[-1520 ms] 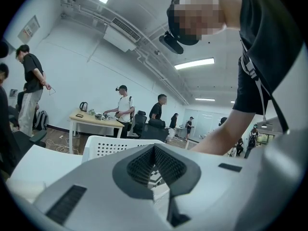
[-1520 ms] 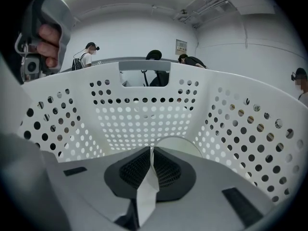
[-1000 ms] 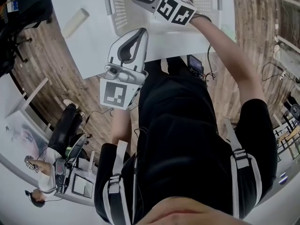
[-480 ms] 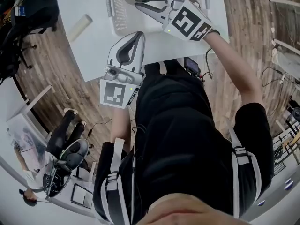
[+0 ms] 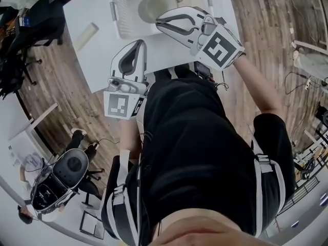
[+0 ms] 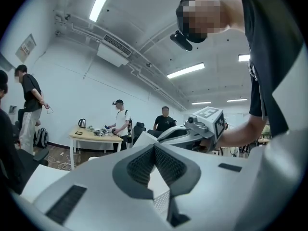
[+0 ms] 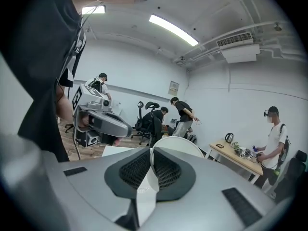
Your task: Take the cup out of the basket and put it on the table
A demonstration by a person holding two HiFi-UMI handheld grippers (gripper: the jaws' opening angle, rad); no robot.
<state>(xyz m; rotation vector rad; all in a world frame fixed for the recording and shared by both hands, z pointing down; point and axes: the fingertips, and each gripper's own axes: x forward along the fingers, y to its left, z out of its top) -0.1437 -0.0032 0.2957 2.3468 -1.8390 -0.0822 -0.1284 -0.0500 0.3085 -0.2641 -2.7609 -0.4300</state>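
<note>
Above the basket, toward its right side, the cup is gripped upright by its wall in the right claw. Bare desk is seen left of the basket. On the basket's near side the left claw is held closed and empty.

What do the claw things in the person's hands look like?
The left gripper and right gripper are smooth light-grey shells with dark ribbed pads inside. Each carries a cube of black-and-white square markers. The person wears a black short-sleeved shirt with white sleeve stripes.
</note>
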